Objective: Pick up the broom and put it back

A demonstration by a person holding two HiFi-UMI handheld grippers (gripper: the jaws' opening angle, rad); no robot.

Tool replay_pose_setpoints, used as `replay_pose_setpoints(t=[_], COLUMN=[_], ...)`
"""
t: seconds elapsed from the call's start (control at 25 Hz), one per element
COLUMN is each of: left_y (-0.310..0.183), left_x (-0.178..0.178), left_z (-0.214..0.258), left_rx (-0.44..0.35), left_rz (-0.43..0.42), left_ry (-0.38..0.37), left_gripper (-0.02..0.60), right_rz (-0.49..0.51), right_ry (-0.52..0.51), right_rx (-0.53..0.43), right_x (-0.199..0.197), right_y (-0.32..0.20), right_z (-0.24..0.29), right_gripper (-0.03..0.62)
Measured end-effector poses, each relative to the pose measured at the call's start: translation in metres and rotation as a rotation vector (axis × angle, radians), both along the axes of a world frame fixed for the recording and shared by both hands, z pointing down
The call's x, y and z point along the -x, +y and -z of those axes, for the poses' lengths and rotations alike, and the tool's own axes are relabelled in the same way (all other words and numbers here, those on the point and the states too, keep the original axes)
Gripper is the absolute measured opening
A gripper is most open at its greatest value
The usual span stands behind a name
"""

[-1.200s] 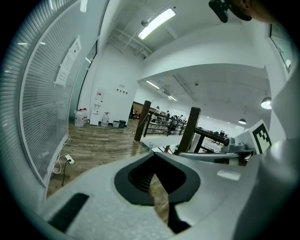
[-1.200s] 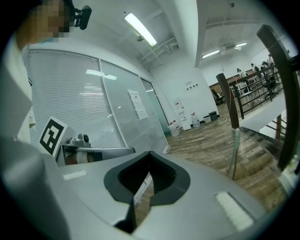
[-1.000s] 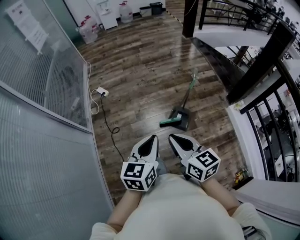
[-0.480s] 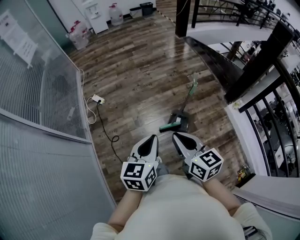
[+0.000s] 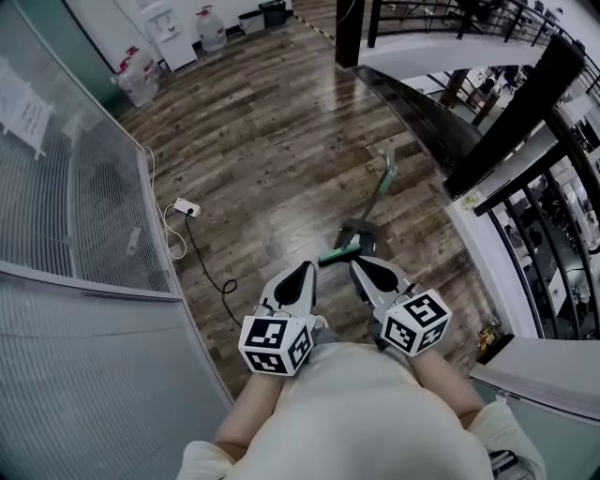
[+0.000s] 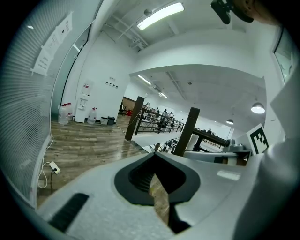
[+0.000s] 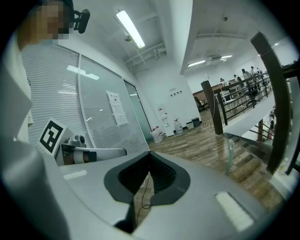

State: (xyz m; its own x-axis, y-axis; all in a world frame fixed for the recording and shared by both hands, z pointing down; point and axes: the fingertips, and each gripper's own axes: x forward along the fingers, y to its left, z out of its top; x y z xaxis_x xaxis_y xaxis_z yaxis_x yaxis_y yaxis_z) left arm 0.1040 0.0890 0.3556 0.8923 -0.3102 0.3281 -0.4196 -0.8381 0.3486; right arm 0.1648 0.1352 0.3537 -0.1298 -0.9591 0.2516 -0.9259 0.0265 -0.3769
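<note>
The broom [image 5: 377,190] has a green handle that runs toward the glass stair edge. Its green head and a dark dustpan [image 5: 353,240] sit on the wood floor just beyond my grippers. Whether it stands or lies I cannot tell. In the right gripper view a pale green stick [image 7: 229,157] rises at the right, probably that handle. My left gripper [image 5: 306,270] is held low in front of the person with its tips together and nothing between them. My right gripper [image 5: 360,264] is beside it, shut and empty, its tips close to the broom head in the head view.
A white power strip [image 5: 184,206] with a black cable [image 5: 208,265] lies left of the grippers. A frosted glass partition [image 5: 75,187] runs along the left. Black railings [image 5: 525,122] and a drop to a lower floor lie at the right. Water jugs [image 5: 210,26] stand far back.
The person and both grippers have moved forward across the floor. The broom head now lies right at the gripper tips in the head view. Both grippers stayed shut.
</note>
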Motion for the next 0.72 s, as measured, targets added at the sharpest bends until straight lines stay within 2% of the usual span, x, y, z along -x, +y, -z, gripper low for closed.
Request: replay_pose_setpoints(t=[0.28, 0.72], left_y=[-0.035, -0.058], left_x=[-0.007, -0.008], left_z=[-0.005, -0.026], left_rx=[0.002, 0.007], left_rz=[-0.044, -0.099], left_ry=[-0.009, -0.030], left_gripper=[0.006, 0.006], right_rz=[-0.029, -0.095], right_ry=[-0.001, -0.001], right_rx=[-0.010, 0.037], right_x=[-0.002, -0.004], right_y=[-0.035, -0.045], right_z=[0.003, -0.013], right_gripper=[0.006, 0.006])
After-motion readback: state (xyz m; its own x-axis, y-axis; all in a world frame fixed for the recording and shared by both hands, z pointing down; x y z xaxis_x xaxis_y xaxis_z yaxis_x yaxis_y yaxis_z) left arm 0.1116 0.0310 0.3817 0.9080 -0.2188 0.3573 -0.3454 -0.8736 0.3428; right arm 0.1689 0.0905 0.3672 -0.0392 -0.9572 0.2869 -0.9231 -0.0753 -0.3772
